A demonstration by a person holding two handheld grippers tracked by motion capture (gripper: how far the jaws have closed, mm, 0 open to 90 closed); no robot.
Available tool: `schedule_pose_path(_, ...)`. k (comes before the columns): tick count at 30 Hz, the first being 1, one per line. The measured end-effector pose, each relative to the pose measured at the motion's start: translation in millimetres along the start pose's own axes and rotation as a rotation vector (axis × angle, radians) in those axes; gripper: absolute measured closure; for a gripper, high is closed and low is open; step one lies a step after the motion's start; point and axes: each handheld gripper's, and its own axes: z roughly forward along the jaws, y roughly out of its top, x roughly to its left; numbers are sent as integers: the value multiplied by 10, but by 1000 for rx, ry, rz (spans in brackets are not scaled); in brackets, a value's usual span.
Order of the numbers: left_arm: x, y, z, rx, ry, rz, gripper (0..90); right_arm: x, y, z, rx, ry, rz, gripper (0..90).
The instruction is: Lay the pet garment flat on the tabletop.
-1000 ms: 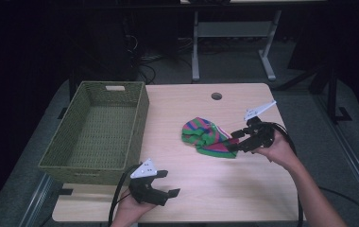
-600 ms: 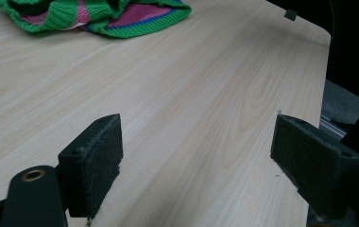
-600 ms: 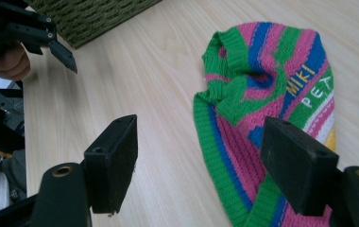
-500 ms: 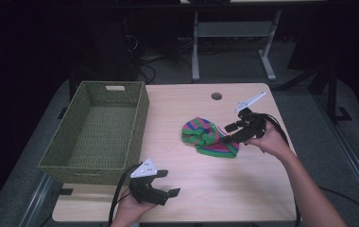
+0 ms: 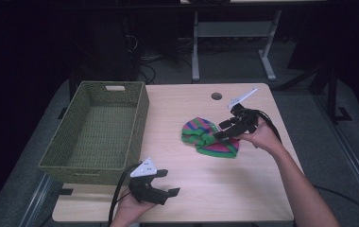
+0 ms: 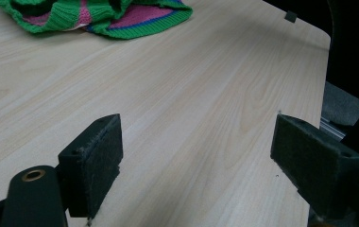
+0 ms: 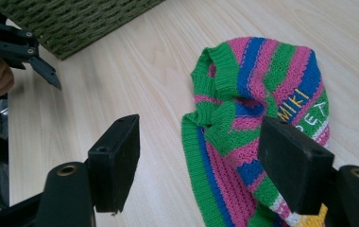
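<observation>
While right claw [image 5: 220, 131] gapes over sweater [image 5: 205, 137] (perhaps touching), left claw [image 5: 168, 183] idle.

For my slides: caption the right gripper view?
Open right gripper poised over a striped knit sweater on the wooden table.

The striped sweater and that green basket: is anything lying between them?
No. In the high view, only bare table separates the striped sweater from the green basket.

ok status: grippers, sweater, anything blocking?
Right gripper open, over the striped knit sweater. Left gripper open, idle near the table's front edge. Sweater bunched on table, beside the green basket. Nothing blocking.
</observation>
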Motion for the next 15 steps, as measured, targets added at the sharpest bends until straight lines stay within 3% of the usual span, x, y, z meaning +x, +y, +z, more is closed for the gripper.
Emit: schedule_pose_path(15,-4,7,-9,3,-3,3,172,-100,88,160,36,-12,22,308)
